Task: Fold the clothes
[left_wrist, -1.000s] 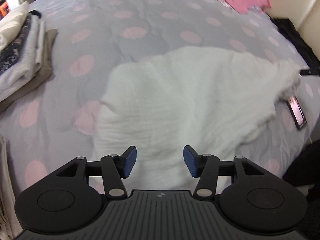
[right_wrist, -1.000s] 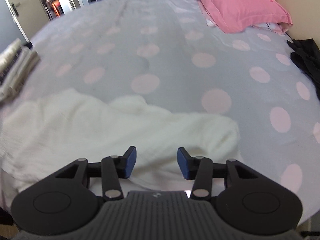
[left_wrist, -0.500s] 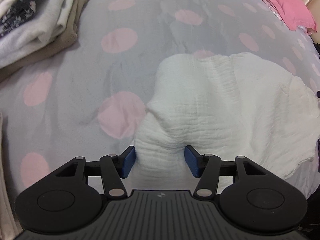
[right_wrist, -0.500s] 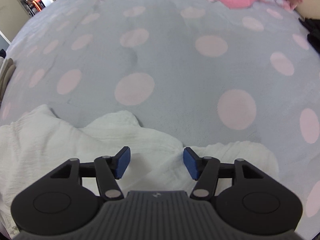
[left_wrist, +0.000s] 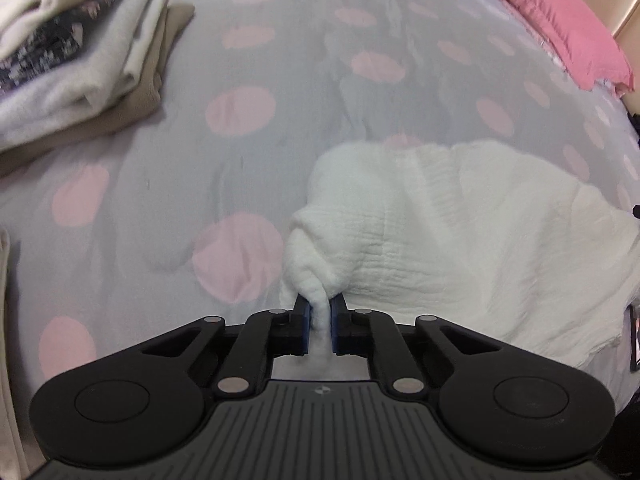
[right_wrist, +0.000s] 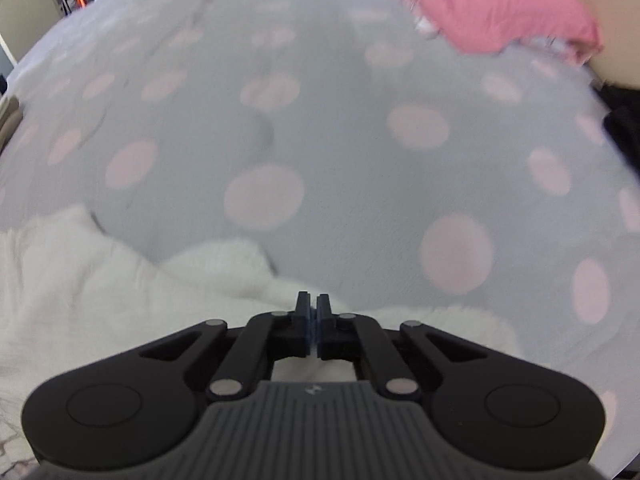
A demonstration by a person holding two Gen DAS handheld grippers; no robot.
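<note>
- Between the pads of your left claw (left_wrist: pixel 319 322) sits a pinched tuft of the white cloth (left_wrist: pixel 460 240); its jaws are closing, the pads already press the fabric, and the rest fans away ahead and to the right.
- Your right claw (right_wrist: pixel 313 320) has its pads together at the cloth's (right_wrist: pixel 100 300) near edge. Whether any fabric is caught between them you cannot tell from this view; only a dark slit shows.
- Both claws sit at the cloth's near edge, and my guess is that is for lifting two corners and carrying them over, away from you.
- Ahead of both claws the bed (left_wrist: pixel 160 180) is bare spotted cover, so there looks to be wide room for a forward fold.
- Far left of your left claw lies a stack (left_wrist: pixel 80 60) of folded things, well apart from the cloth.
- A pink pillow (right_wrist: pixel 500 4) lies far ahead to the right, clear of any fold.
- Close at the right edge lies a dark flat thing (left_wrist: pixel 634 336), just beside the cloth's hem; mind it when you drag.
</note>
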